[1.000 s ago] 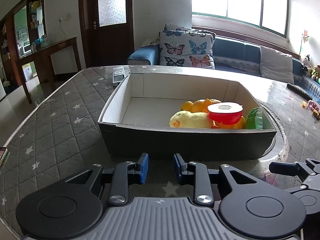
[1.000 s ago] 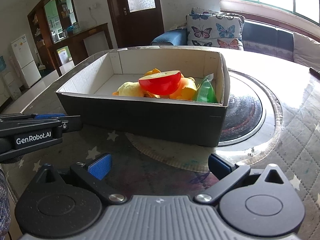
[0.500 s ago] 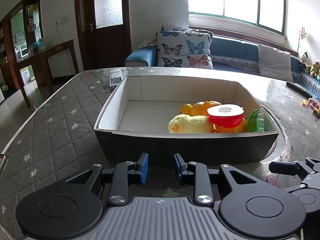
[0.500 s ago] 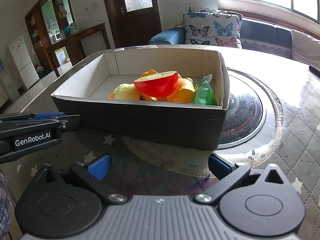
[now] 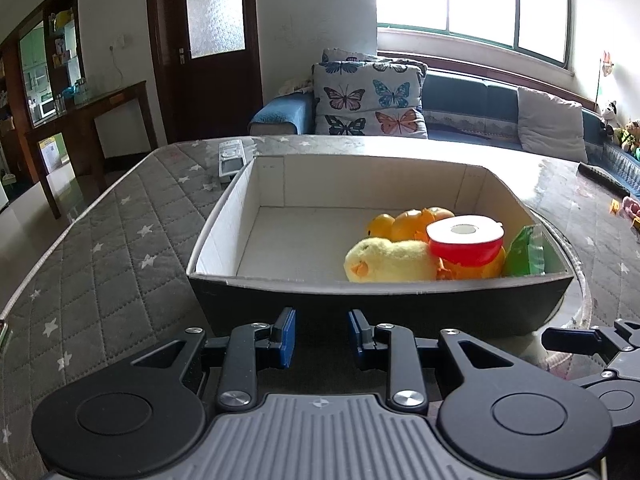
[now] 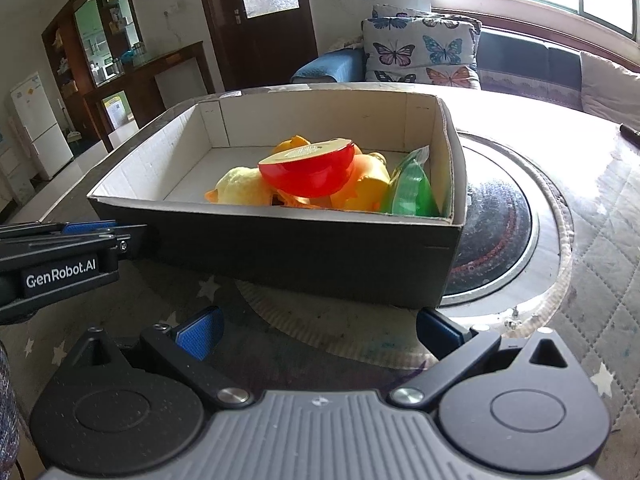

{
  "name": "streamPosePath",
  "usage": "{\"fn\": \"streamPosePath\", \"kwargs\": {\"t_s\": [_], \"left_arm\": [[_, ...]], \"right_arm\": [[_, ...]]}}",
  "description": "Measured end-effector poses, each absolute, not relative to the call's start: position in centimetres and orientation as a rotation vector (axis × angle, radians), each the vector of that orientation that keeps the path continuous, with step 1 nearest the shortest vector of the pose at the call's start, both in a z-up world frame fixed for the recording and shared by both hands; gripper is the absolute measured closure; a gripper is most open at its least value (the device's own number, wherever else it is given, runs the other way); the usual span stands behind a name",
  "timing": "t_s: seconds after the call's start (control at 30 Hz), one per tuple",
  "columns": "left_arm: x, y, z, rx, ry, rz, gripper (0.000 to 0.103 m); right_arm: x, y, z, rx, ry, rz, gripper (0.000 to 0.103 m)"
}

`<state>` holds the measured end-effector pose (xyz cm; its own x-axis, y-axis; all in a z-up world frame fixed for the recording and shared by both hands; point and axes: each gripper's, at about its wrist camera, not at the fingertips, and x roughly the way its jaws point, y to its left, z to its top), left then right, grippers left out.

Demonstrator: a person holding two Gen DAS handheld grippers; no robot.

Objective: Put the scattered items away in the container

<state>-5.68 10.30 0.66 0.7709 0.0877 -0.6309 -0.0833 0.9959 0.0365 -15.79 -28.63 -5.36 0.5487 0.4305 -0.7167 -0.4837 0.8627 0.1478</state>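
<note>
Quilted star-print table cover (image 5: 120,240) carries the cardboard box (image 6: 280,248) already holding the toys, so with the half-spread left gripper (image 5: 320,338) and wide-spread right gripper (image 6: 320,330) both empty, gathering seems finished and any next move means finding leftover strays.

A home living room. A blue sofa (image 5: 472,100) with butterfly cushions (image 5: 366,98) runs under a wide window (image 5: 472,0), with soft toys (image 5: 620,128) at its end. A dark wooden door (image 5: 208,48), a wooden cabinet (image 6: 96,52) of household bits and a white fridge (image 6: 38,126) stand beyond. The bench (image 5: 100,240) wears a quilted star cover, a remote (image 5: 230,158) lying on it.
</note>
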Motion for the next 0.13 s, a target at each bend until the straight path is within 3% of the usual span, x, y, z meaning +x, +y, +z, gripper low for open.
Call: {"fn": "streamPosePath", "kwargs": {"t_s": [0.13], "left_arm": [[-5.28, 10.11, 0.73, 0.018, 0.687, 0.081, 0.073]], "right_arm": [[-15.39, -28.72, -5.44, -0.069, 0.831, 0.535, 0.0]]}}
